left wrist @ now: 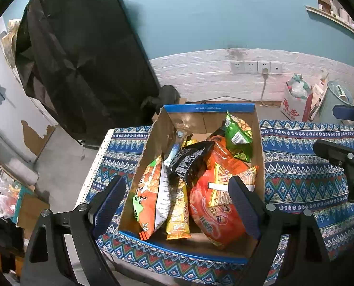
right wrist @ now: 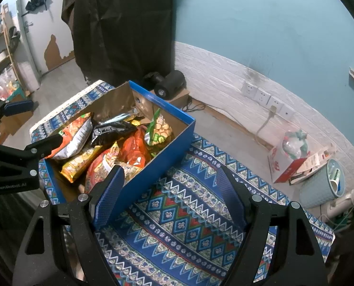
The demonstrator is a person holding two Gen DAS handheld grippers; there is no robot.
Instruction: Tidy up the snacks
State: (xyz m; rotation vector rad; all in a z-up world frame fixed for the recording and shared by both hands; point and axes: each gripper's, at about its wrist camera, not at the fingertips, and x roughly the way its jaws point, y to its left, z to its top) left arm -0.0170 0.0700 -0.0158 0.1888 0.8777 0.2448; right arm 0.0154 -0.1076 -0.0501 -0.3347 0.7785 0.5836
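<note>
A blue cardboard box [left wrist: 158, 131] stands on the patterned tablecloth [left wrist: 296, 166] and holds several snack bags: an orange bag [left wrist: 215, 212], a green bag [left wrist: 239, 135], a black bag [left wrist: 189, 162], a yellow bag [left wrist: 178, 217]. My left gripper [left wrist: 177, 190] is open above the box's near end, empty. The box also shows in the right wrist view [right wrist: 160, 162]. My right gripper [right wrist: 169, 181] is open and empty over the cloth to the right of the box, its left finger [right wrist: 110, 190] by the box's blue wall.
A black draped object [left wrist: 81, 59] stands behind the table at left. On the floor by the wall are a red-and-white carton [left wrist: 293, 104], a grey bin [left wrist: 336, 97] and a black device [right wrist: 169, 83]. The table's left edge [left wrist: 91, 178] is close to the box.
</note>
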